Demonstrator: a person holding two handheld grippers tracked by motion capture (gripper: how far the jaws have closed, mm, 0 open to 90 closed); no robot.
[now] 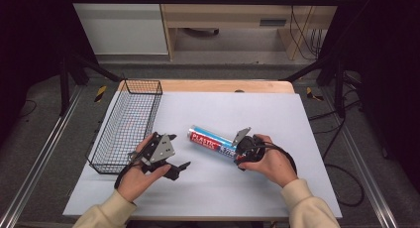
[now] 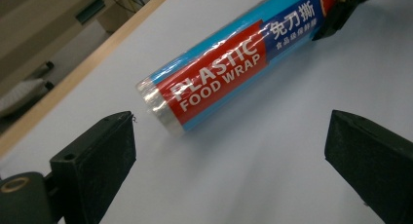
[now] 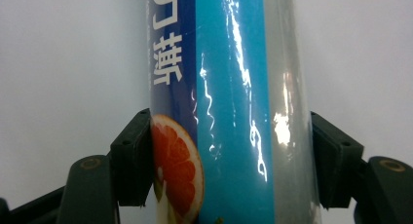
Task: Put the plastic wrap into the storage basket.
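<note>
Right gripper (image 3: 229,156) jaws clamp plastic wrap roll (image 3: 229,87), hiding its near end.

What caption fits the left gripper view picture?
Open left gripper faces a plastic food wrap roll lying on the white table.

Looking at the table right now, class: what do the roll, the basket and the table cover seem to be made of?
Plastic wrap roll: glossy clear film over a printed label, judging by the streaky glare; the right tongs clamp it.
Basket: dark wire mesh, probably coated metal, since you can see through the grid.
Table cover: matte, pale sheet without shine; exact material unclear.
</note>
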